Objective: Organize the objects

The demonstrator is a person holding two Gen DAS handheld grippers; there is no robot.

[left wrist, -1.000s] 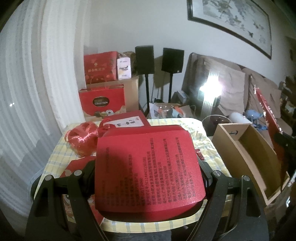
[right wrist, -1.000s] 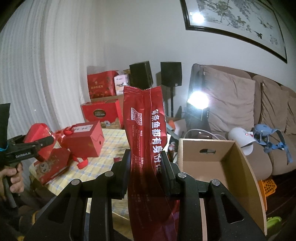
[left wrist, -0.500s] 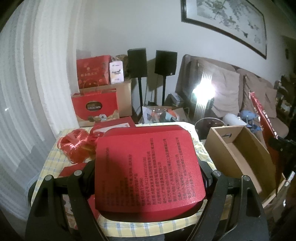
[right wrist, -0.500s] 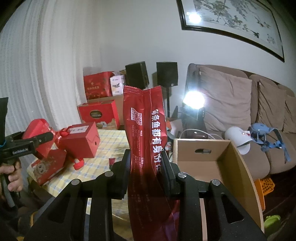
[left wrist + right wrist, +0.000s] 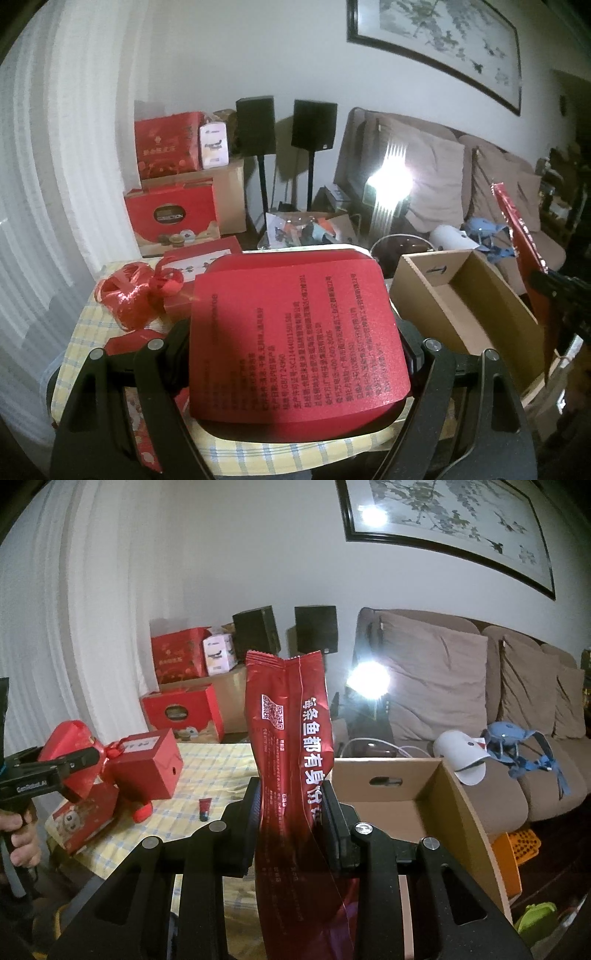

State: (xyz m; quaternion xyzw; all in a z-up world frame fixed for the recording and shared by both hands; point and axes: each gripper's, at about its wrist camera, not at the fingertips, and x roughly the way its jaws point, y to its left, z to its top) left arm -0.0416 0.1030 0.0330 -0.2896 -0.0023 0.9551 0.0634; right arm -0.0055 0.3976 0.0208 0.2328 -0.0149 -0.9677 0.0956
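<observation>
While carrying two loads at once, deal with one at a time. Left gripper (image 5: 293, 339): spread wide and clamped across the sides of a red box (image 5: 291, 295) with printed text, raised above the checked table (image 5: 218, 768). Right gripper (image 5: 291, 801): narrowed to a slim gap, pinching a red foil pouch (image 5: 291, 716) low on its body, pouch upright and leaning a little.

Judged best: bring the pouch over the open cardboard box (image 5: 458, 812) just beside the table, lower until inside the walls, then release and lay flat, allowing for the flop of slack foil. Follow with the red box, held level and squeezed firmly to guard against slipping on the smooth card.

Seen only from the right wrist: the left gripper side-on, a hand (image 5: 18, 834) on its handle, a small tube (image 5: 204, 808) on the cloth, one whole side of the ribboned gift box (image 5: 147, 764). Seen only from the left wrist: the printed face of the red box, the red ribbon coil (image 5: 125, 295), and the pouch edge-on at far right, beyond the cardboard box.
</observation>
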